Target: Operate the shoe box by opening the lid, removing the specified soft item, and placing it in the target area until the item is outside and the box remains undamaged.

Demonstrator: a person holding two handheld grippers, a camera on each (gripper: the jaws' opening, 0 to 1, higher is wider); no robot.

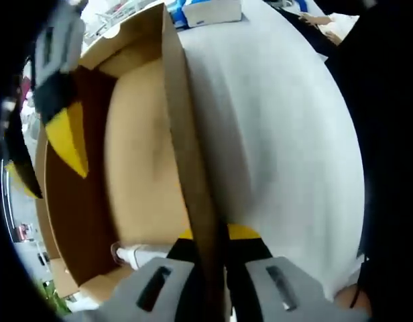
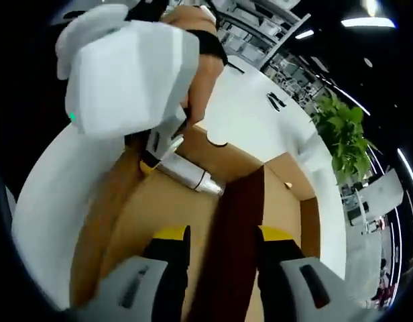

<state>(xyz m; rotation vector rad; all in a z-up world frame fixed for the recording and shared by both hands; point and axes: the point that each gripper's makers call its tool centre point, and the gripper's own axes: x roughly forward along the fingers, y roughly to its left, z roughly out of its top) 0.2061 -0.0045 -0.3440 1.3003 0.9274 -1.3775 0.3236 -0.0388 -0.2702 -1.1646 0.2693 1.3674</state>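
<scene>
An open cardboard shoe box lies on a white table. My left gripper is shut on the box's upright cardboard wall, which runs up between its yellow-padded jaws. A dark brown soft item hangs over the box interior at the left. My right gripper comes in there, yellow tips on either side of the item. In the right gripper view the brown item rises between the jaws of my right gripper, which is shut on it, above the box. My left gripper sits at the box's far edge.
A white cylinder lies in the box beside the left gripper. A blue and white carton stands at the table's far end. A green plant and shelving stand beyond the table. A person's arm reaches in above the left gripper.
</scene>
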